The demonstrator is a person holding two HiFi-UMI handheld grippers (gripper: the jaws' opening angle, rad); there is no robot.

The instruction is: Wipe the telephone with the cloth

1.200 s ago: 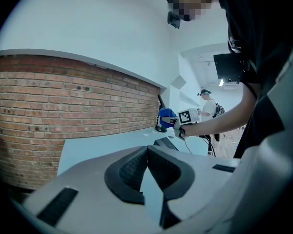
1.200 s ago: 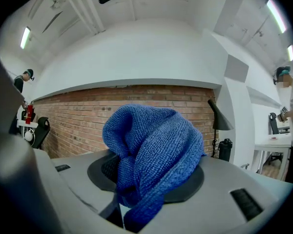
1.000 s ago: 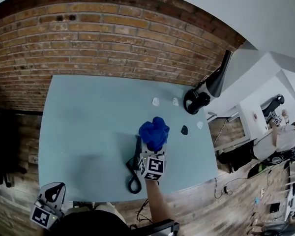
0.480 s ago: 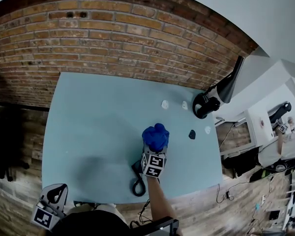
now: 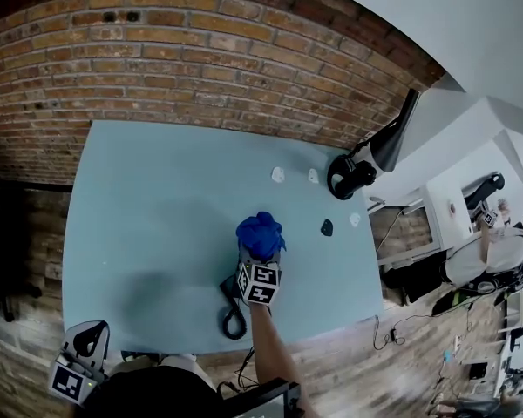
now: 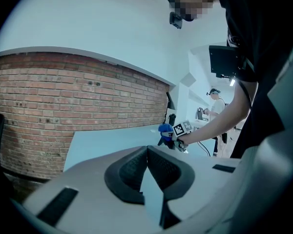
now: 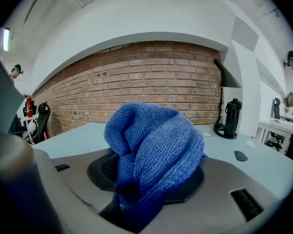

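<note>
My right gripper (image 5: 259,256) is shut on a bunched blue cloth (image 5: 261,235) over the near middle of the light blue table (image 5: 148,216). In the right gripper view the cloth (image 7: 154,150) bulges out between the jaws of the right gripper (image 7: 146,182) and hides the pads. The black telephone (image 5: 233,307) lies under and just left of that gripper, with only its near end and a cord loop showing. My left gripper (image 5: 85,347) hangs off the table's near left corner. The left gripper (image 6: 146,152) is shut and holds nothing.
A black lamp base (image 5: 349,178) stands at the table's far right corner. Two small white pieces (image 5: 277,175) and a small black piece (image 5: 327,228) lie right of the cloth. A brick wall (image 5: 200,59) runs behind the table. A person (image 5: 506,246) stands far right.
The right gripper with the cloth has shifted a little to the left, covering more of the telephone. The left gripper stays at the near left corner.
</note>
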